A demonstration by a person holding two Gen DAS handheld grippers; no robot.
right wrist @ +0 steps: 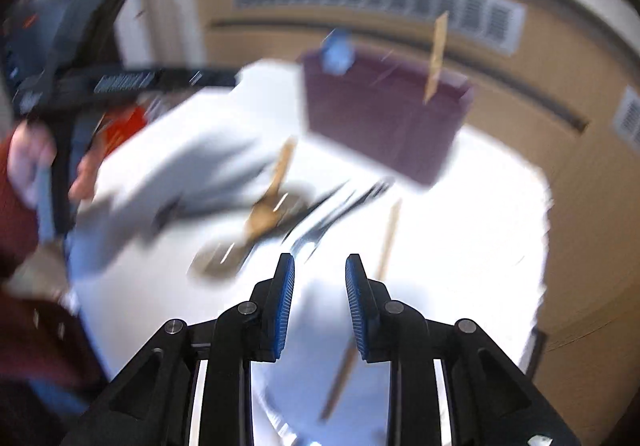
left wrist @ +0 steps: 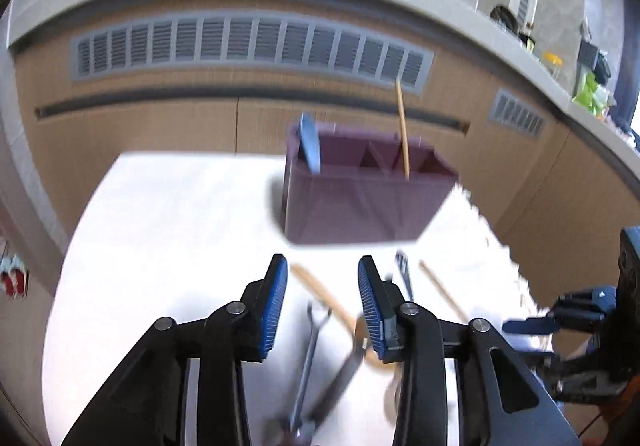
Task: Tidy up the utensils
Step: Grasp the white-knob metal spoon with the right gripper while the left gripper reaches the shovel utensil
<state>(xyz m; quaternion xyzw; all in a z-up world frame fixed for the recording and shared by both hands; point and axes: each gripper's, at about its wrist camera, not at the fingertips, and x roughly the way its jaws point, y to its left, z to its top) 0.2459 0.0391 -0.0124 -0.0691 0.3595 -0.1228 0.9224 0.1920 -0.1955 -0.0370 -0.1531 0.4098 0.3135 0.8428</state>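
Utensils loose on white bench (left wrist: 168, 230): wooden spoon (left wrist: 328, 302), metal fork (left wrist: 306, 362), single wooden chopstick (left wrist: 442, 290) off to the right, all in front of the maroon divided utensil holder (left wrist: 360, 206). Holder stands upright at bench's far edge; blue utensil (left wrist: 310, 144) in its left compartment, one chopstick (left wrist: 402, 126) upright further right. Left claw (left wrist: 322, 306) spread, empty, over spoon and fork. Right claw (right wrist: 320, 302) spread, empty; view blurred.

A chopstick (left wrist: 402, 126) stands in the divided holder (left wrist: 360, 202) on the table (left wrist: 160, 226), loose utensils (left wrist: 316, 346) before it.
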